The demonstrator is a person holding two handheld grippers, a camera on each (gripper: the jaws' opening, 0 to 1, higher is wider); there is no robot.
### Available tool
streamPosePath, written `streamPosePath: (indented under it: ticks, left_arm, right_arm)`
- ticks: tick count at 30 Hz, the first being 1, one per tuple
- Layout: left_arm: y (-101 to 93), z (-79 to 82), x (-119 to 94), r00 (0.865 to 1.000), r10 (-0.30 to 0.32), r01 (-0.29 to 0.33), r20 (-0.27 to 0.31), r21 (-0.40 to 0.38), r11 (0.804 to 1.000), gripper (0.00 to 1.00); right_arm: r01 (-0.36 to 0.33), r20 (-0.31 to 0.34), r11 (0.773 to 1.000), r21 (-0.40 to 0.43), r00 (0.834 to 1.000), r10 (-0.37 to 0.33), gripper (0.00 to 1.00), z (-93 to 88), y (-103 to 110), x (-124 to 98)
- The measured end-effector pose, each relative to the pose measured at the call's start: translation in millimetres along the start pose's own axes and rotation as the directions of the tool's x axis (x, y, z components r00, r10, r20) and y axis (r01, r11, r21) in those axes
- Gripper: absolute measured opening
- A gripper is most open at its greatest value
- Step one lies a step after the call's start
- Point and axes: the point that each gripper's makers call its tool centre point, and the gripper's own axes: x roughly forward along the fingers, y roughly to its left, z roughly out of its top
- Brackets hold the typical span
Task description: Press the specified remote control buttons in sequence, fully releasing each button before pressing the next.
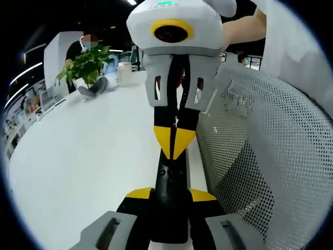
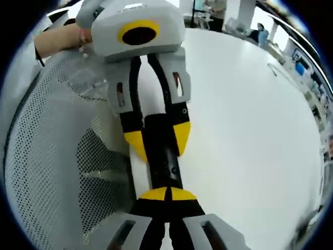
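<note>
**Q:** Where does the remote lie, and what has hold of it?

**A:** The remote [image 1: 170,200] is a slim black bar at 6 o'clock in the left gripper view, held over the near edge of the white table [image 1: 88,156]. The left gripper [image 1: 170,194] grips it by both long sides, its yellow-tipped jaws closed to the width of the body. In the right gripper view the same bar [image 2: 162,156] runs from centre towards 12 o'clock, with the left gripper [image 2: 158,136] clamping it from above.

**Q:** And the right gripper?

**A:** The right gripper [image 2: 167,195] has its jaws pressed together into a single yellow wedge, holding nothing. Seen from the left gripper view, that wedge [image 1: 174,153] points down at the upper buttons of the remote; whether it touches them cannot be told.

**Q:** How will the remote handle?

**A:** Probably light and rigid, with a smooth plastic shell that may slip lengthwise under a push. The side grip near its lower half looks sound, since it leaves the button face clear. Buttons likely need a short, square press, and a full lift before the next.

**Q:** What surrounds it?

**A:** A mesh chair back [image 1: 270,156] stands at 3 o'clock in the left gripper view, and a potted plant [image 1: 86,65] at 10 o'clock on the far table.
</note>
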Motion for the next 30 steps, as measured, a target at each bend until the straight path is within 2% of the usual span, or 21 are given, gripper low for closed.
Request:
streamPosePath:
  ticks: [2, 4, 6, 11, 19, 25, 30]
  left_arm:
    - [-0.1, 0.1, 0, 1.0, 0.0, 0.0, 0.001, 0.0, 1.0, 0.25]
    - [-0.1, 0.0, 0, 1.0, 0.0, 0.0, 0.001, -0.001, 1.0, 0.25]
    - [0.0, 0.0, 0, 1.0, 0.0, 0.0, 0.001, -0.001, 1.0, 0.25]
    - [-0.4, -0.1, 0, 1.0, 0.001, -0.001, 0.001, 0.002, 1.0, 0.25]
    - [-0.4, 0.3, 0, 1.0, 0.001, -0.001, 0.004, -0.003, 1.0, 0.25]
    - [-0.2, 0.2, 0, 1.0, 0.001, 0.0, 0.005, -0.006, 1.0, 0.25]
    - [0.0, 0.1, 0, 1.0, 0.001, -0.001, 0.003, -0.006, 1.0, 0.25]
  right_arm:
    - [-0.003, -0.008, 1.0, -0.009, 1.0, 0.003, 0.0, 0.7, 0, 1]
    - [-0.008, 0.003, 1.0, 0.015, 1.0, 0.008, 0.0, -1.0, -2, 0]
    - [-0.005, 0.035, 0.999, 0.036, 0.999, 0.004, 0.0, -1.6, -1, -1]
    - [0.046, 0.122, 0.999, -0.005, 0.991, -0.045, 0.0, -2.4, 1, -2]
    - [0.041, 0.191, 0.998, 0.055, 0.98, -0.05, 0.0, -2.7, 0, -5]
    - [0.047, 0.181, 0.998, 0.041, 0.982, -0.054, 0.0, -5.6, 2, -6]
    - [0.039, 0.167, 0.997, 0.068, 0.985, -0.05, 0.0, -14.0, 0, -9]
